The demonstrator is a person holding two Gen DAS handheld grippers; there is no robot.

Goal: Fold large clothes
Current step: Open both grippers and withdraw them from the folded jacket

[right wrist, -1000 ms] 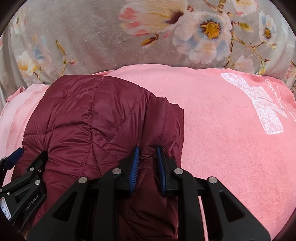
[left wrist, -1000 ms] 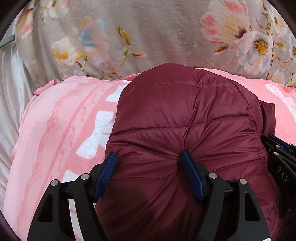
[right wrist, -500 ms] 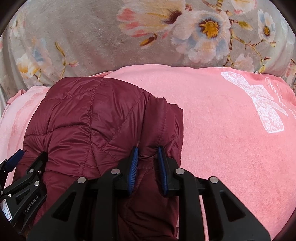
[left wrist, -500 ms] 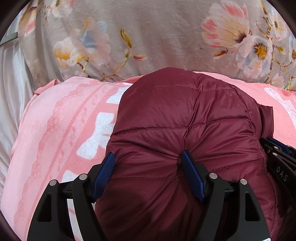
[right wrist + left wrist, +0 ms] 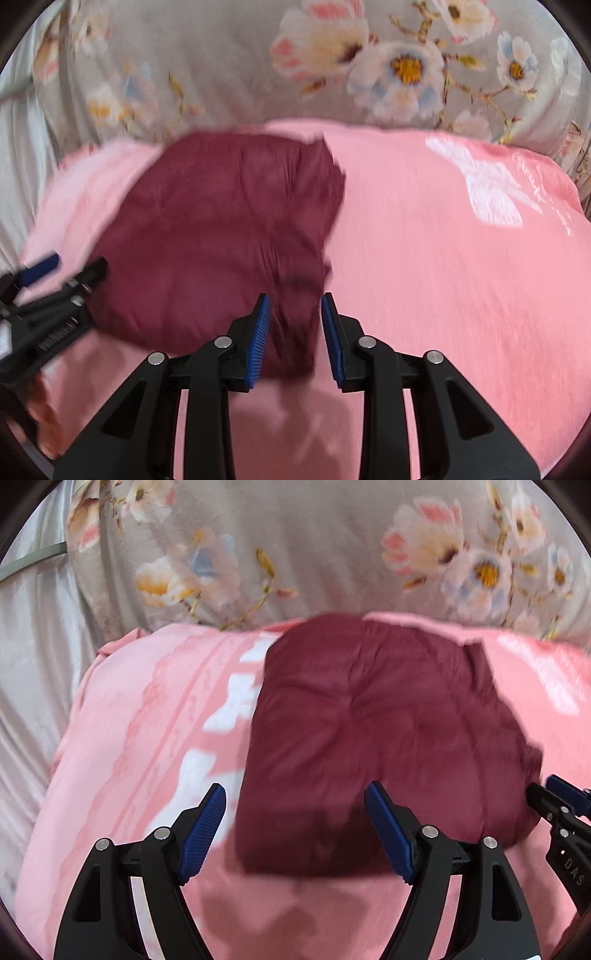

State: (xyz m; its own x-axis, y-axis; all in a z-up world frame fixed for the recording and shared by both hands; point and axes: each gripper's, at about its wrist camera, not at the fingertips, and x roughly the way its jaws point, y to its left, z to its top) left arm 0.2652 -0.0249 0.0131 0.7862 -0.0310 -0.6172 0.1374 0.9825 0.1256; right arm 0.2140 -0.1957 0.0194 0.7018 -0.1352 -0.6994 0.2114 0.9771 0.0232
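Observation:
A dark red quilted jacket lies folded into a puffy bundle on a pink blanket. My left gripper is wide open at the bundle's near left corner. One pad stands off the cloth on the left and the other hovers over the jacket, neither pressing. In the right wrist view the jacket sits left of centre. My right gripper is at its near right corner with its jaws opening. A fold of the jacket lies loose between the pads. Each gripper shows at the edge of the other's view.
The pink blanket with white prints spreads wide to the right of the jacket. Grey flowered bedding rises behind it. Pale satin cloth hangs at the far left. A hand shows at the lower left.
Both grippers have drawn back from the jacket, so pink blanket now shows beneath them. The right jaws have widened off the fold they pinched. The bundle stays in place.

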